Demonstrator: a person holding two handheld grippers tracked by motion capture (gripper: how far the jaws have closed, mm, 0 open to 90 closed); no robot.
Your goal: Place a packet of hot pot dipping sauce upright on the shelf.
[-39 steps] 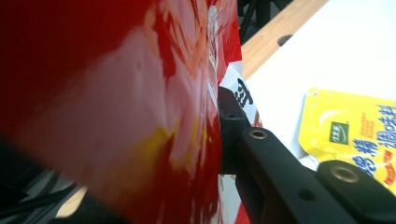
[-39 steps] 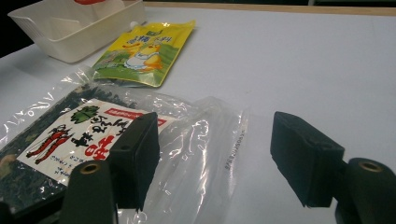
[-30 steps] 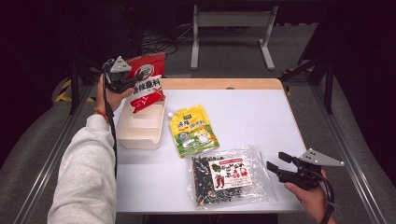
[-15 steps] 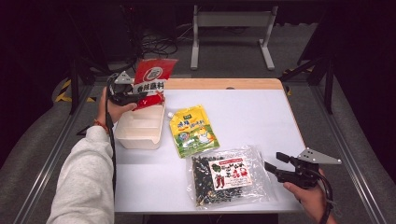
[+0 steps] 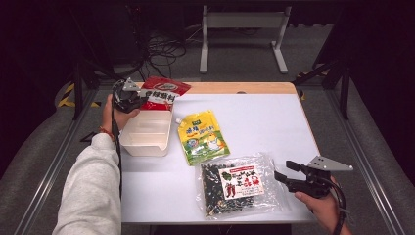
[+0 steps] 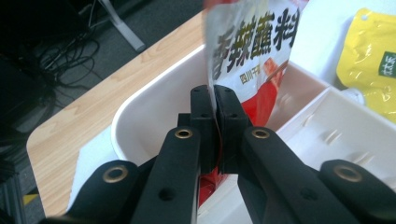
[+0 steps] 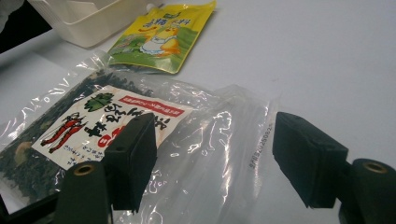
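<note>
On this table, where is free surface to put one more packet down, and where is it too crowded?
Free: the table's right half, from the yellow pouch to the right edge, and the near-left corner below the white bin. Crowded: the near-right part, with the clear spice bag and right gripper, and the bin, where the left gripper holds the red packet.

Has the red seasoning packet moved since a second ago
Yes. The red packet, pinched in the left gripper, has come down toward the white bin; its lower end now sits inside the bin.
</note>
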